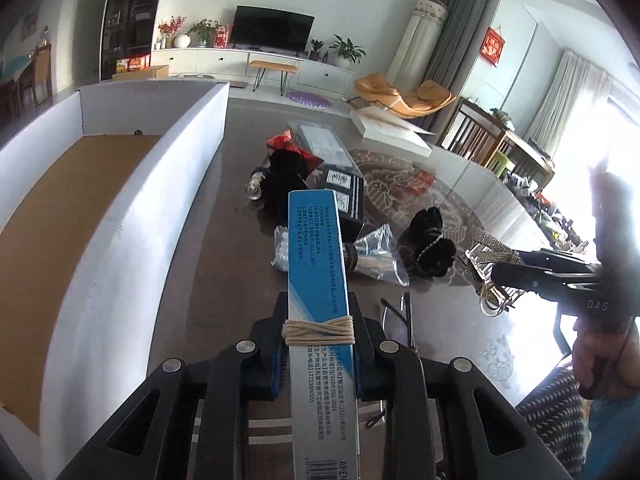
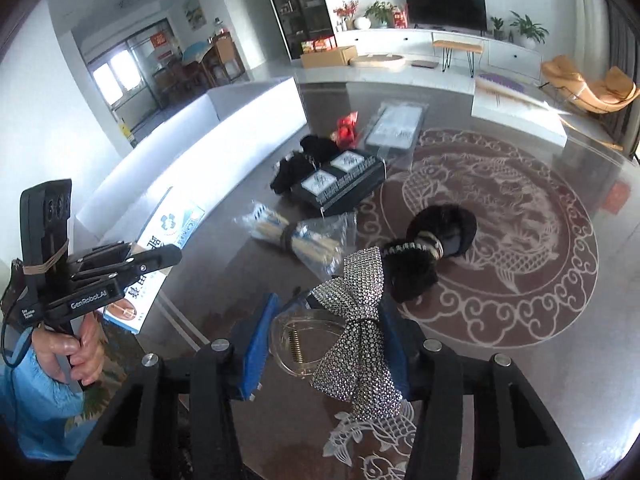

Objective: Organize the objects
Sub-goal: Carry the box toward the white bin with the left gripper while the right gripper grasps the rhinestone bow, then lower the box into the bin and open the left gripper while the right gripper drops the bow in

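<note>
Your left gripper (image 1: 318,344) is closed tight on the long blue box (image 1: 316,264), held above the table (image 1: 224,280) just right of the white tray wall (image 1: 132,216); there the table is bare. Your right gripper (image 2: 320,344) is closed to a narrow gap on the sparkling bow clip (image 2: 356,320), right of the tray and near the black scrunchie (image 2: 432,248).

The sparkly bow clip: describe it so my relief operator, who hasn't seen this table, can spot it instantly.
Start at the dark table with the pale fish pattern. At its near edge, the right gripper holds the sparkly bow clip. It is a silver rhinestone bow on a clear plastic claw, unlike the plain black fluffy hair tie just beyond it.
</note>
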{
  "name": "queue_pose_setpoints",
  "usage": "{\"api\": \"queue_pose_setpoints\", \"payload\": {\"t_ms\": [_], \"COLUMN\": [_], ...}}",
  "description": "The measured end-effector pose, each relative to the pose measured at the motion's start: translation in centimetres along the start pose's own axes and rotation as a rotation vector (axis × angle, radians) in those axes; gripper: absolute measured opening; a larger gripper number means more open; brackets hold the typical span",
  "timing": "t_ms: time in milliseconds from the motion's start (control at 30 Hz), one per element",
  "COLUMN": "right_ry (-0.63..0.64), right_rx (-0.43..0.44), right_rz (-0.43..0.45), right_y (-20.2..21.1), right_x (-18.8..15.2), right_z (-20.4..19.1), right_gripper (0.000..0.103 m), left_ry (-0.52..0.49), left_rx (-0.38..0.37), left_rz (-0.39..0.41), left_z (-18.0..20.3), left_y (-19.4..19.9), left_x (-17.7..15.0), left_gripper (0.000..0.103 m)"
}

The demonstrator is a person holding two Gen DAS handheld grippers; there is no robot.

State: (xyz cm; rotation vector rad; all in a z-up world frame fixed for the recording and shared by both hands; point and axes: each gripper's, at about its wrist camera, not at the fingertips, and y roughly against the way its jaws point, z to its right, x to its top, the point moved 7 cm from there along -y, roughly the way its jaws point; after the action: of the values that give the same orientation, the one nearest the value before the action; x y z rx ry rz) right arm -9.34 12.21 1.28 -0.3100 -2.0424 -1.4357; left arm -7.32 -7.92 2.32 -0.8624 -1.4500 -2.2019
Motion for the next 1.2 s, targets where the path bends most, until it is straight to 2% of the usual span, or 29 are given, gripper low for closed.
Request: {"api": "queue_pose_setpoints", "payload": {"t_ms": [100,233,333,400,533,633,733,767,800,833,867,933,967,1100,1200], "right_ry": [-0.005,0.035,0.041,0.033,0.051,0.052,0.041,0.034,0.024,0.011,-0.005,-0.012,-0.005,-0.014,-0.022], "right_rx": [0.046,0.133,0.227,0.295,0.401,0.441,0.436,0.419,0.398,0.386,0.381,0.365,0.340,0.265,0.167], "right_rz": [0.049,0.087,0.104,0.110,0.115,0.074,0.003,-0.035,-0.066,-0.078,-0.072,-0.044,-0.033,0.022,0.084], "right_y": [1.3,1.8,1.1,0.2,-2.3,-5.8,-10.4,-12.0,-13.3,-14.0,-14.2,-13.2,-12.9,-10.6,-8.2], "right_x": [2.0,5.0,7.4,9.1,11.8,12.7,12.4,12.0,11.5,11.2,10.9,10.7,10.5,10.2,9.6], "right_z": [-2.1,-6.7,-10.9,-13.9,-20.5,-24.4,-27.0,-27.5,-27.7,-27.6,-27.3,-26.4,-25.7,-21.9,-17.7], "right_gripper": [0.051,0.051,0.051,0.051,0.051,0.051,0.053,0.056,0.069,0.075,0.081,0.089,0.090,0.091,0.093], "left_ry": [0.023,0.031,0.049,0.054,0.089,0.129,0.162,0.184,0.211,0.228,0.246,0.253,0.254,0.279,0.243], "left_rx": [-0.020,-0.002,0.046,0.123,0.255,0.331,0.403,0.418,0.429,0.434,0.428,0.420,0.431,0.421,0.397], "left_rz": [0.052,0.120,0.151,0.164,0.123,0.056,-0.070,-0.116,-0.159,-0.180,-0.184,-0.130,-0.109,-0.038,0.017], "left_z": [-0.7,-2.8,-6.0,-8.8,-15.0,-19.6,-23.6,-24.6,-25.7,-26.3,-26.5,-26.4,-26.2,-25.1,-22.4], "left_y": [2.8,7.0,9.5,10.7,11.5,10.7,8.5,7.8,7.2,6.8,6.9,7.9,8.2,9.3,10.4], "left_x": [1.8,4.3,5.7,6.5,6.3,5.1,3.2,2.3,1.6,1.2,1.0,1.3,1.4,1.5,2.0], "left_gripper": [0.024,0.024,0.024,0.024,0.024,0.024,0.027,0.037,0.055,0.062,0.064,0.073,0.079,0.081,0.081]}}
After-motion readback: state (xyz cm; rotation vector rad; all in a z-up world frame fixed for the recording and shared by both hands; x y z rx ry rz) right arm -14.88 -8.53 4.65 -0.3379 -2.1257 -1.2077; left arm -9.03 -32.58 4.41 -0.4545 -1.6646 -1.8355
